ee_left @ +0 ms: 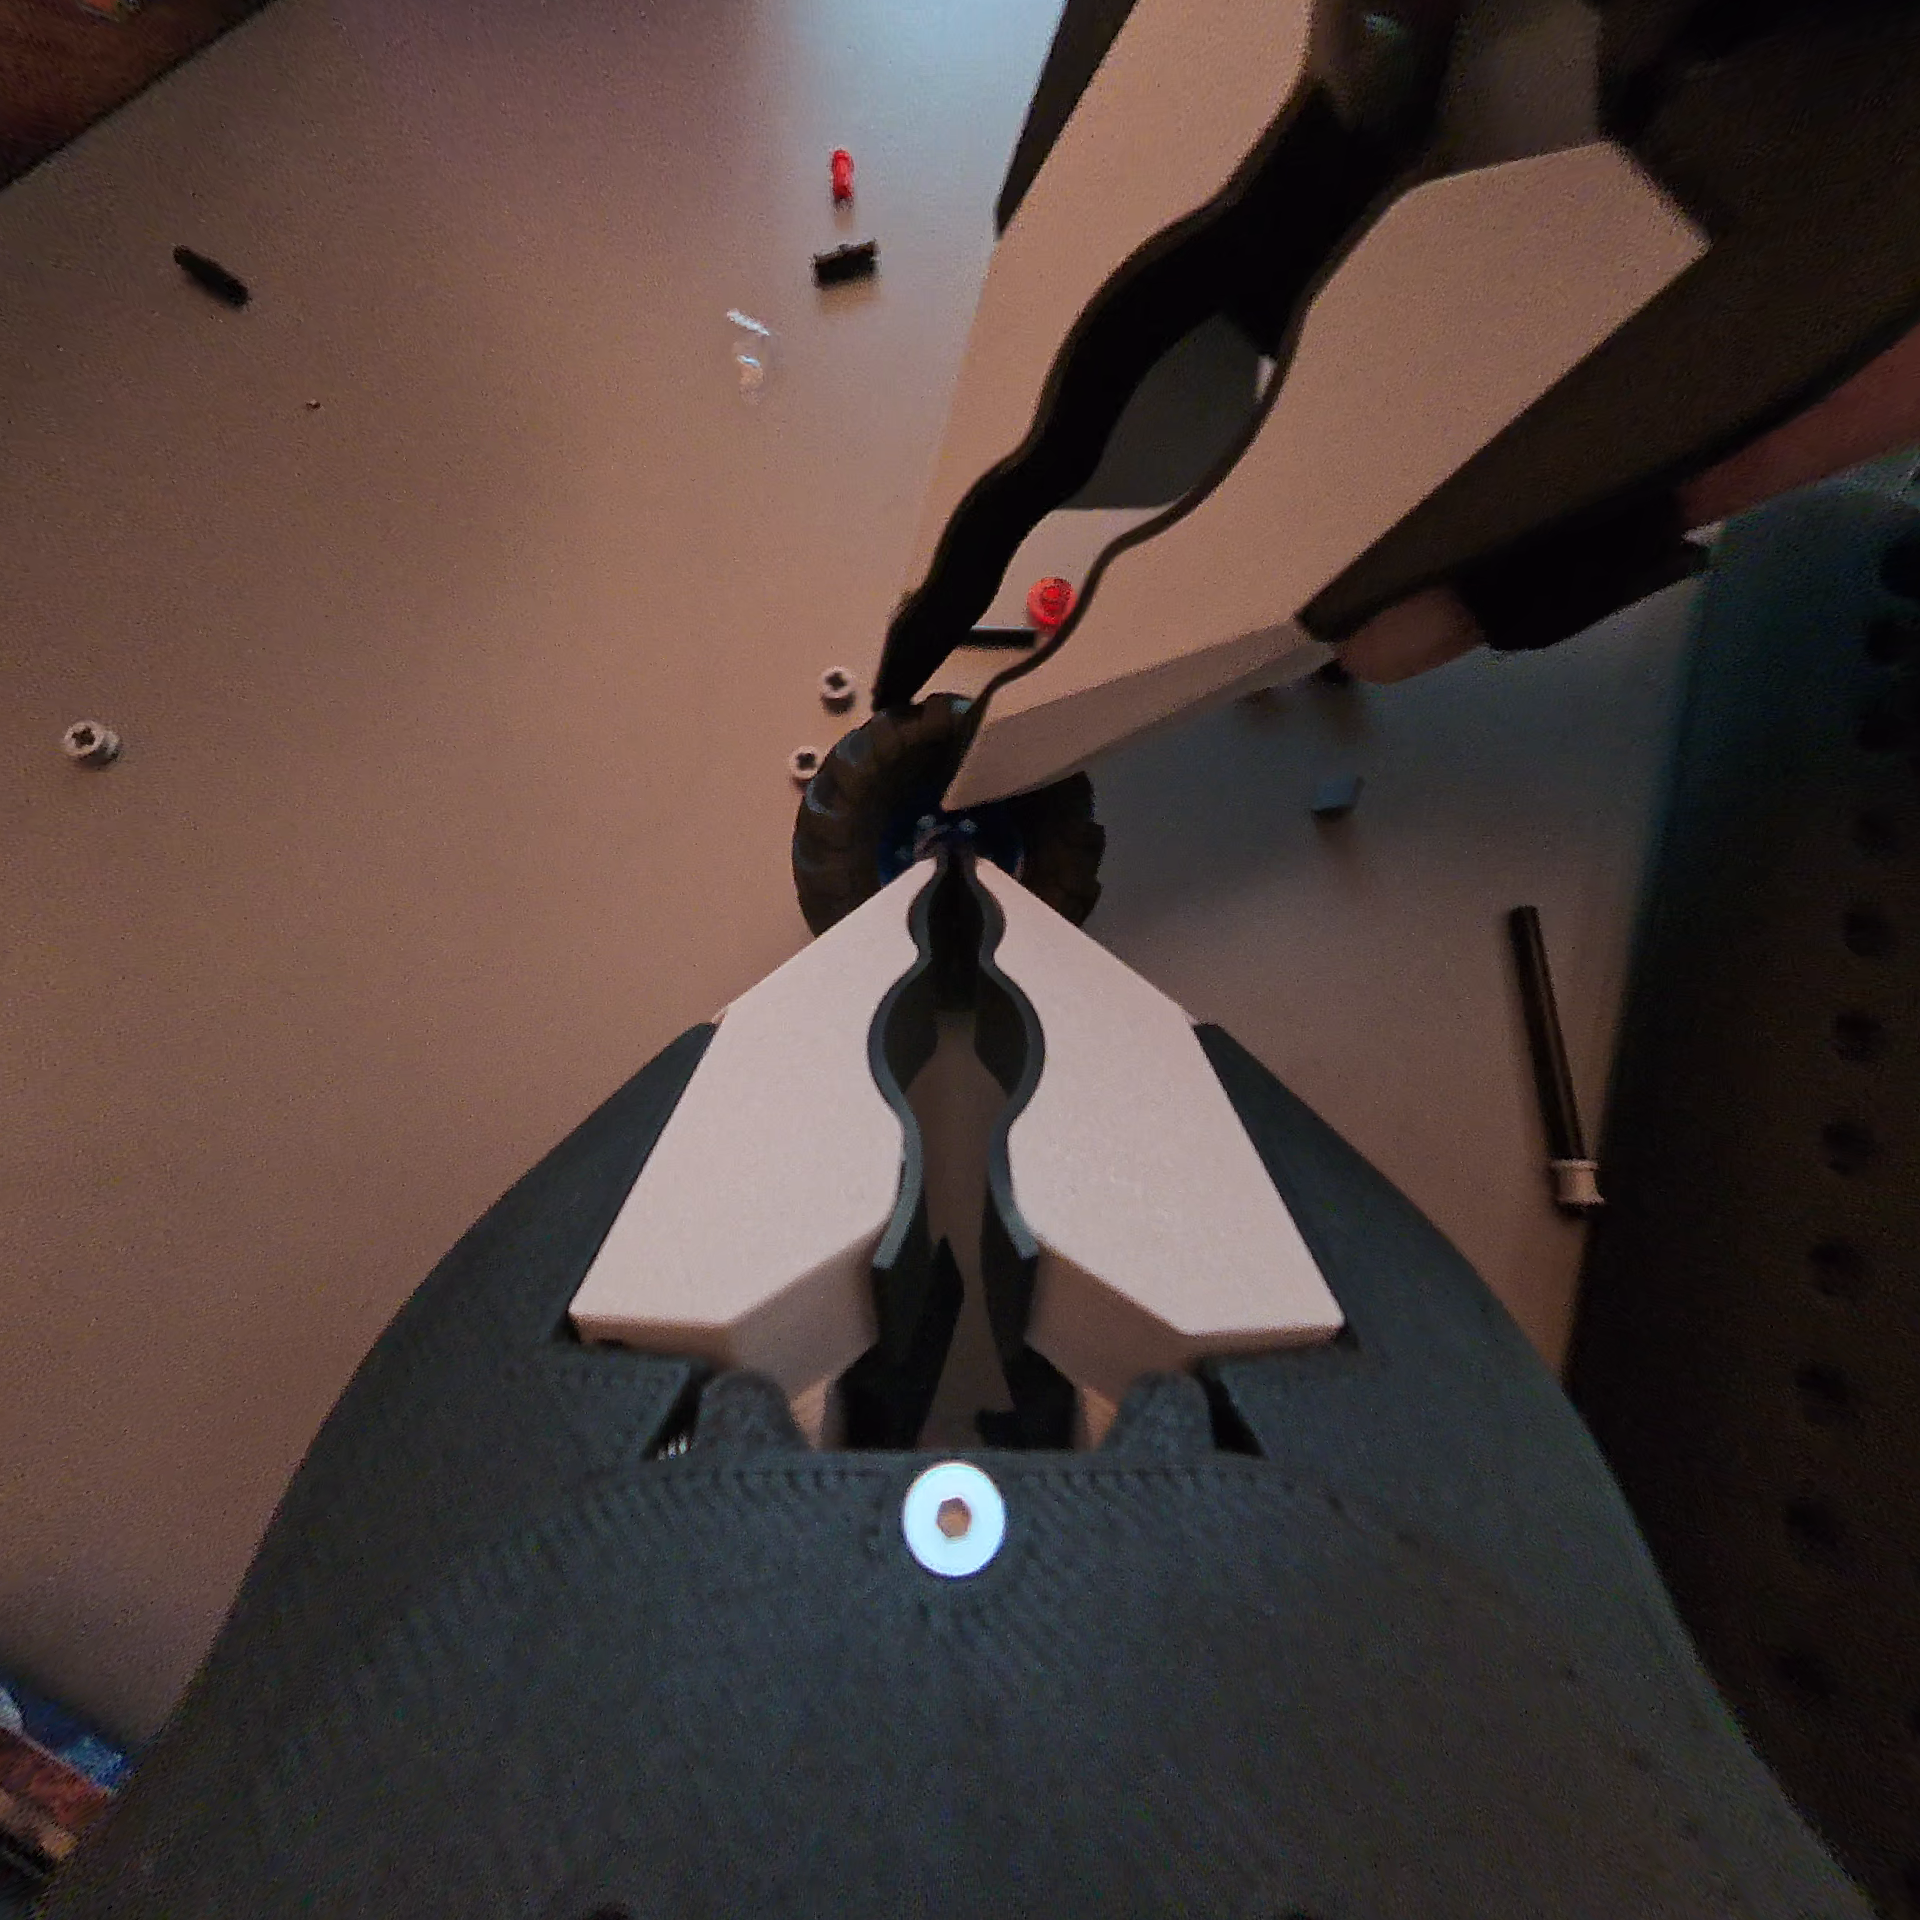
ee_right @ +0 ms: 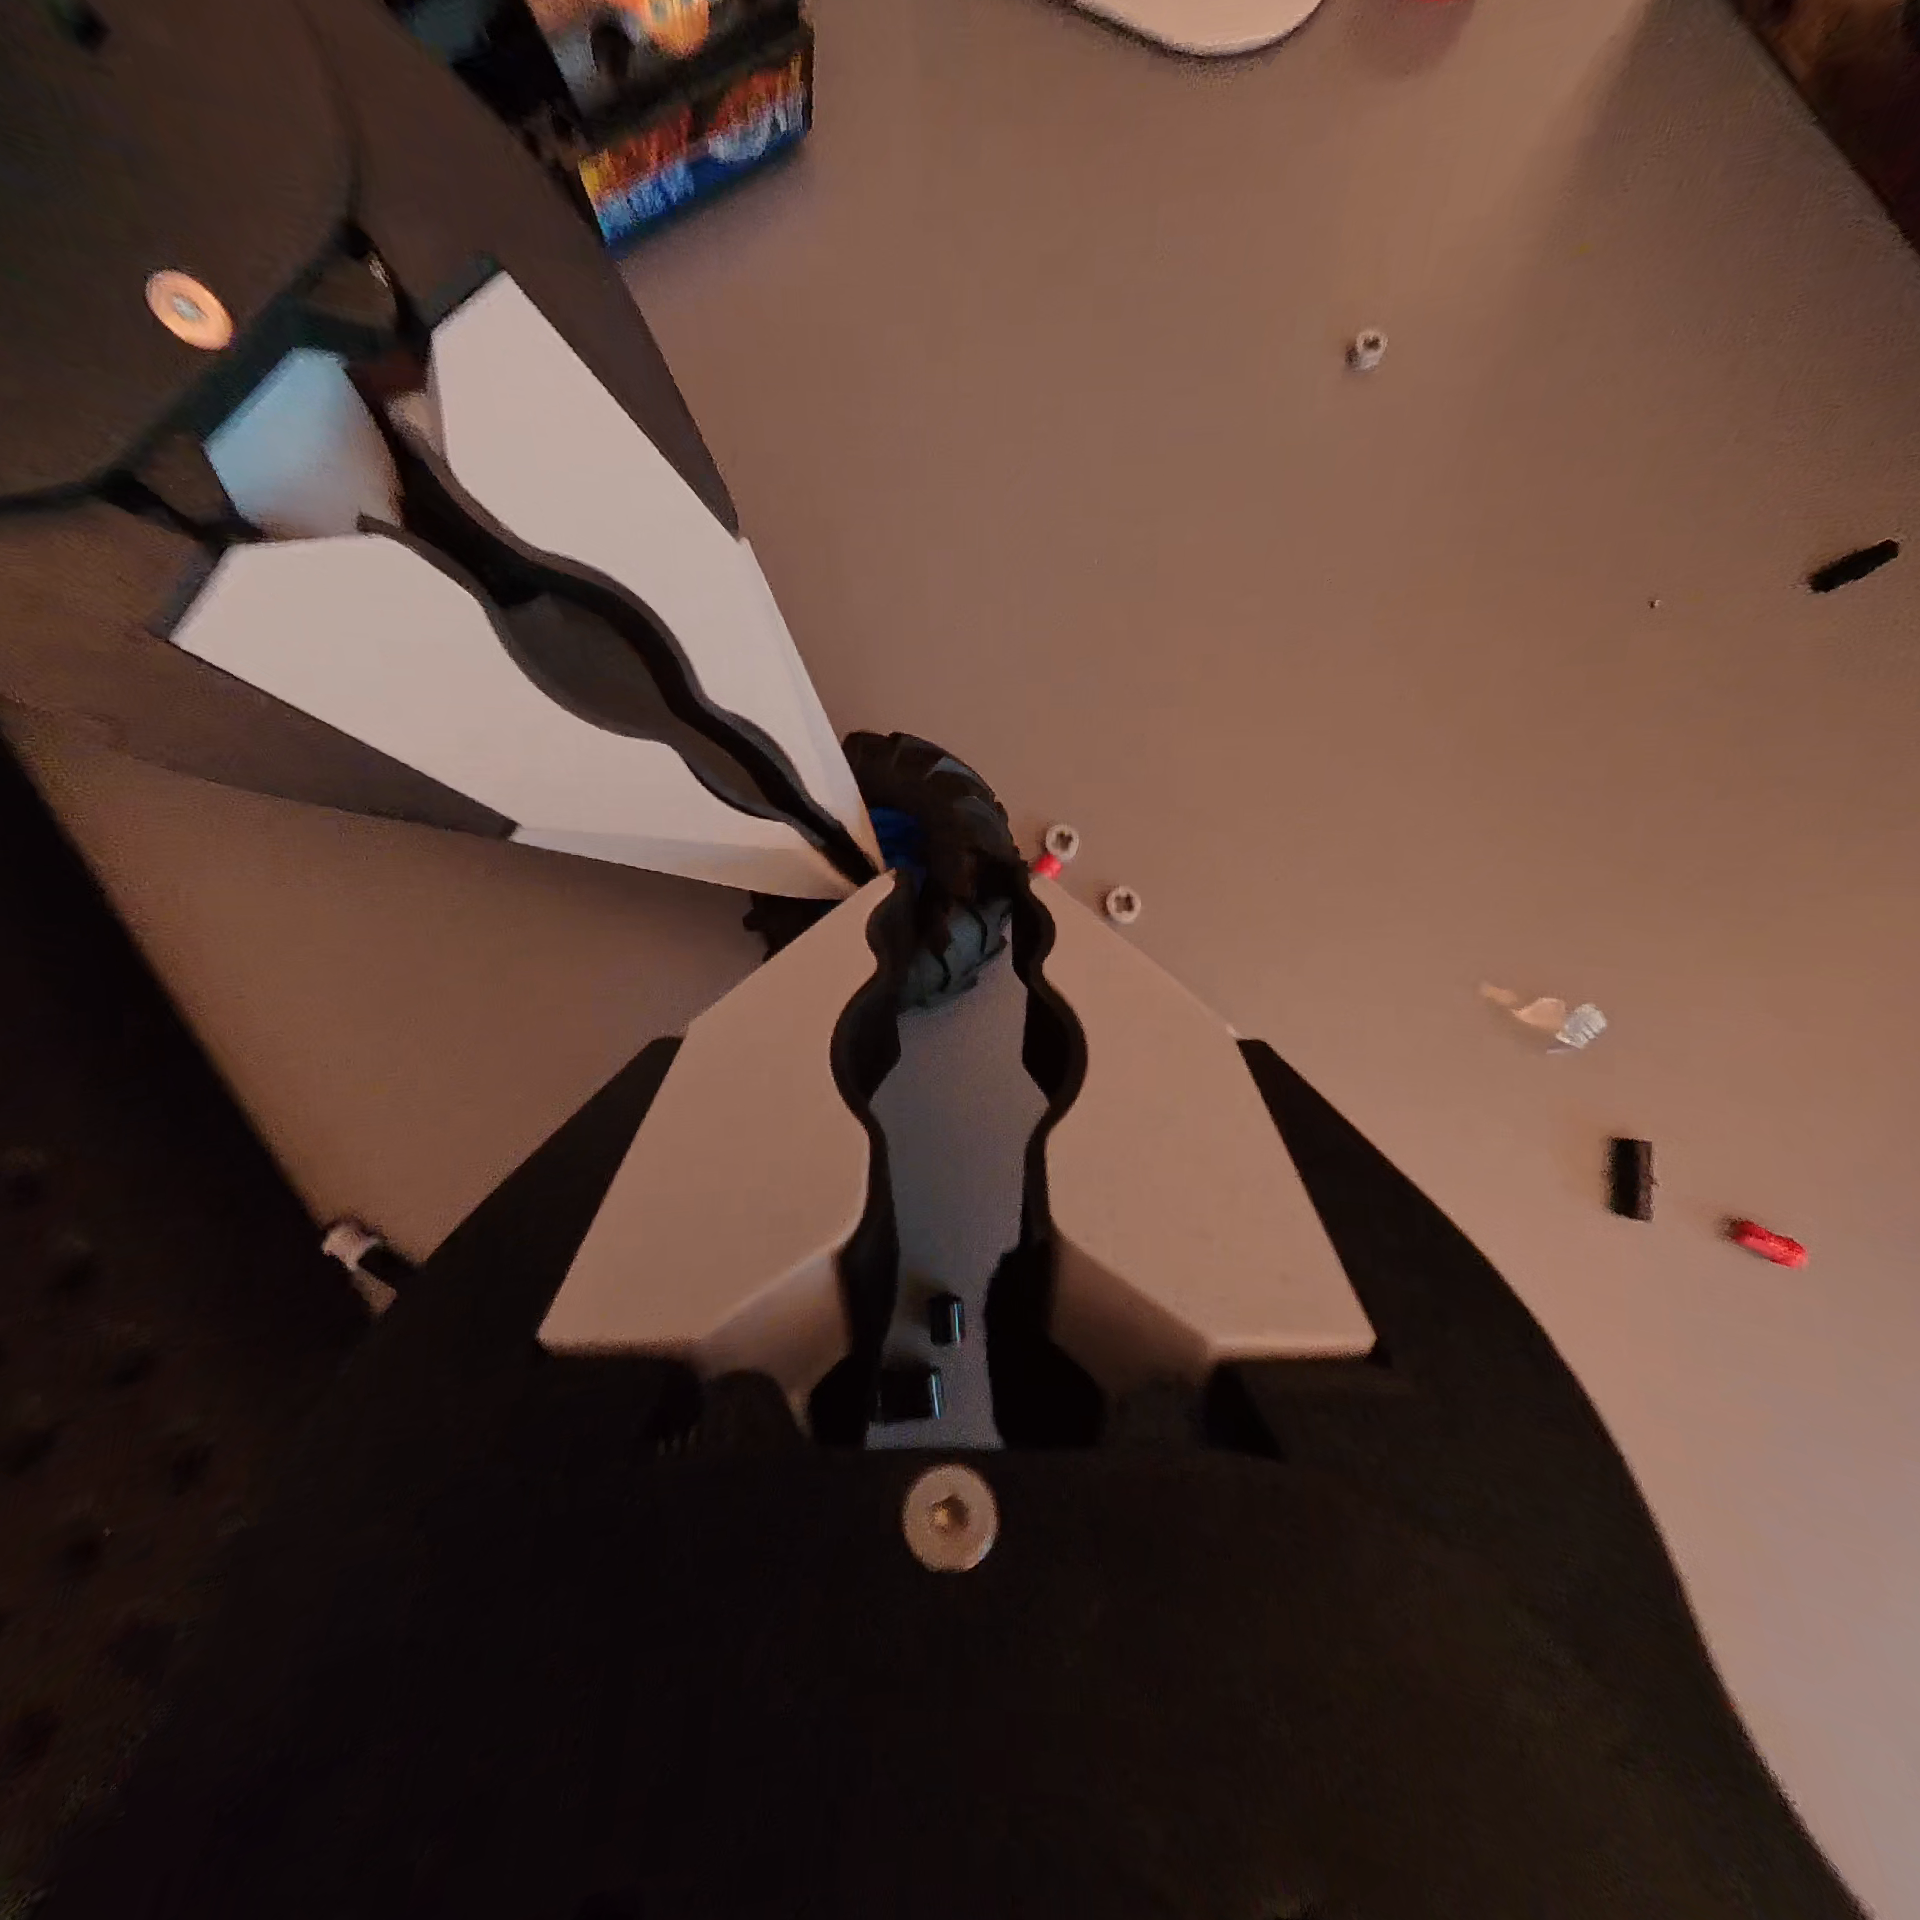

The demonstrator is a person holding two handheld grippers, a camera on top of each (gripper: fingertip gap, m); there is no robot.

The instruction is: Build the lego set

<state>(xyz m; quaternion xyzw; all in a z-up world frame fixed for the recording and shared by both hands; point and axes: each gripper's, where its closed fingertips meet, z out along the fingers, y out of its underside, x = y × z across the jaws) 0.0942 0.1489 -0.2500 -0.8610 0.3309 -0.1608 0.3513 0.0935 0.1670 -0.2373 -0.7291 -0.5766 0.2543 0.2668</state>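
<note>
Two tools meeting at one black tyre [ee_left: 831, 821], left tool [ee_left: 951, 857] clamped on its blue hub, right tool [ee_right: 961, 914] clamped on its tread.

A colourful printed box [ee_right: 691, 125] stood at the far edge of the grey tabletop [ee_right: 1299, 623], and a dark perforated panel [ee_left: 1787, 1039] lay along the table's side.

table [ee_left: 416, 623] – plain, matte, grey-tan, fills most of both views | light – dim and warm, soft shadows | floor [ee_left: 62, 62] – dark reddish strip past the table's far corner | box [ee_right: 696, 135] – colourful, blurred, at the table's far edge | panel [ee_left: 1787, 1039] – dark, perforated, on the right
</note>
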